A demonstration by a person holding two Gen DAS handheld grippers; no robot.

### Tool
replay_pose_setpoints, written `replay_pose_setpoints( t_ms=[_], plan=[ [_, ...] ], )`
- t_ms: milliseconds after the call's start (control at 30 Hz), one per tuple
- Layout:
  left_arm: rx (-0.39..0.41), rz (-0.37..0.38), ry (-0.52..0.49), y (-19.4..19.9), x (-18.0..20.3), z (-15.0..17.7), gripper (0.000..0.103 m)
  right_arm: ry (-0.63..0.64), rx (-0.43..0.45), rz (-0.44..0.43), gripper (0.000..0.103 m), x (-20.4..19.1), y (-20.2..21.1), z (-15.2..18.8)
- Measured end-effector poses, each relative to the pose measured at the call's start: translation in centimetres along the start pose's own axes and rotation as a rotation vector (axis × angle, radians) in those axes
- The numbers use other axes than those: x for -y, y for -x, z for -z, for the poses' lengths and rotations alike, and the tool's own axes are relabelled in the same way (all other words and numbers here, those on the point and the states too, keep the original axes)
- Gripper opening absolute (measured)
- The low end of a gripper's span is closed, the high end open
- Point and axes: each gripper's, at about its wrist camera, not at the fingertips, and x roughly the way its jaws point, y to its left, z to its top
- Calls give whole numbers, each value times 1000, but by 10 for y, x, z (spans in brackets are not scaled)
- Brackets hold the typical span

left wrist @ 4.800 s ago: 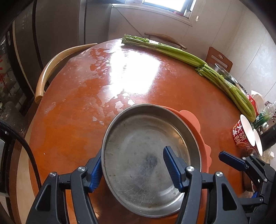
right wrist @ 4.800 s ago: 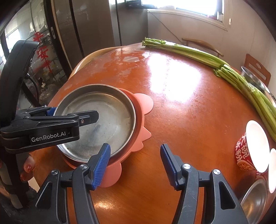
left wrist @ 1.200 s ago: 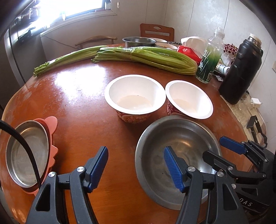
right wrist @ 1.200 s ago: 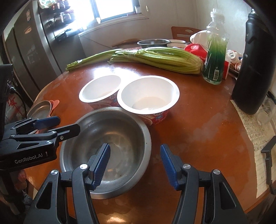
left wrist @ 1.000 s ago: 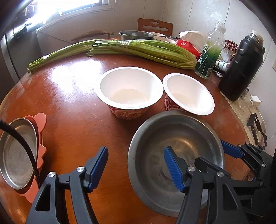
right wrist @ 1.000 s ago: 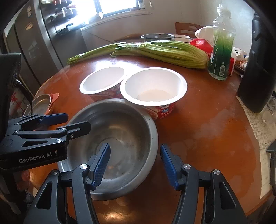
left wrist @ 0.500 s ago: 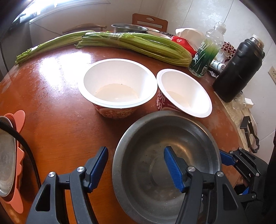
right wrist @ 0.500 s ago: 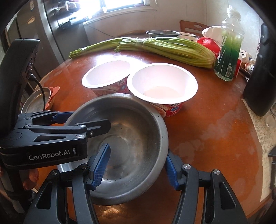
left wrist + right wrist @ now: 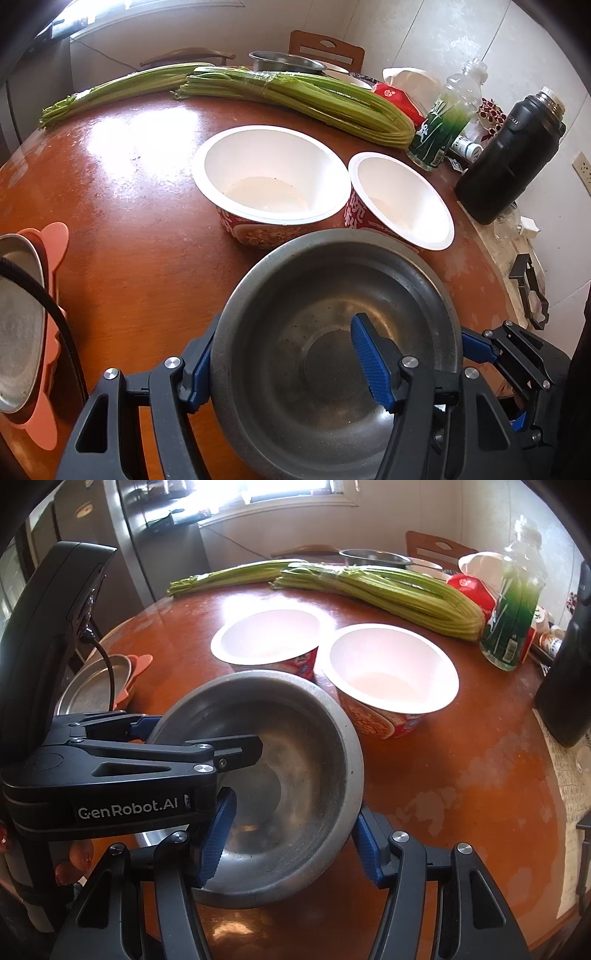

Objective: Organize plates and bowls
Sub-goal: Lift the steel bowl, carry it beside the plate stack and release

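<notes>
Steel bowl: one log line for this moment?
object: steel bowl | left gripper: open, straddling left rim | right gripper: open, straddling right rim | grip: not closed

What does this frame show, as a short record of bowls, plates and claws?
target: steel bowl, near the table edge
left claw: open, straddling the bowl's left wall
right claw: open, straddling its right wall
waiting: two white paper bowls, side by side behind it
far left: steel plate on pink mat
clutter: celery, bottle, black flask
</notes>
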Motion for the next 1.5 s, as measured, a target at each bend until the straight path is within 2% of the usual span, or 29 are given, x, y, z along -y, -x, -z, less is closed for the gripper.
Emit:
replay_pose_setpoints(
  t_ms=[500, 733, 1500],
  plan=[
    [57, -45, 40, 42, -31, 21, 66, 62, 8, -76, 63, -40, 6, 3],
    [40, -54, 52, 41, -39, 30, 66, 64, -11, -92, 63, -45, 2, 8],
    [19, -58, 50, 24, -39, 30, 66, 46, -51, -103, 63, -44, -13, 10]
  ],
)
